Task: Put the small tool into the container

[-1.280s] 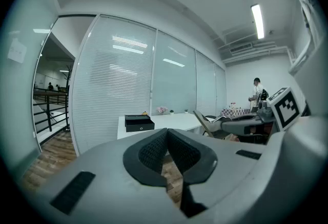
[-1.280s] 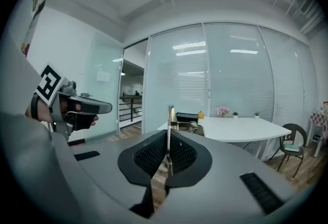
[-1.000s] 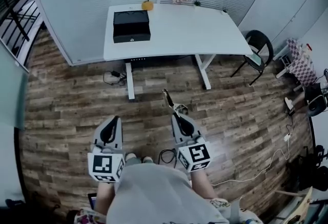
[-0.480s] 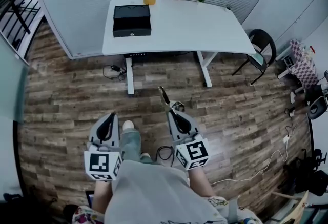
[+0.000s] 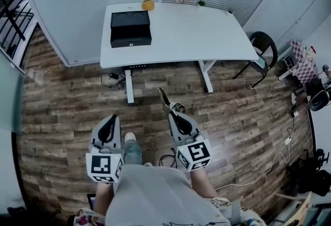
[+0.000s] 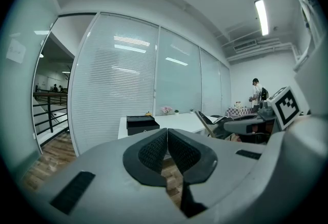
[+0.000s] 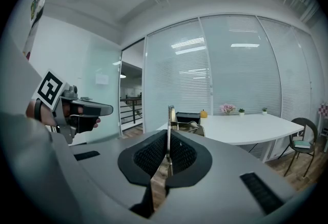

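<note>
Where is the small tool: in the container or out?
Out. The right gripper is shut on the small tool, away from the container on the desk.

The person wears a grey top [image 5: 150,194] and jeans [image 5: 133,152]. The left hand-held gripper [image 5: 110,119] and right hand-held gripper [image 5: 175,116] are pale grey, with black textured pads [image 6: 151,154] and marker cubes [image 5: 103,165].

I note: white table [image 5: 207,33]; on it, black container [image 5: 130,28] and orange object [image 5: 148,5]; under it, brown wood-grain plank floor [image 5: 67,95]; small tool [image 5: 164,98] before it, pale metallic.
</note>
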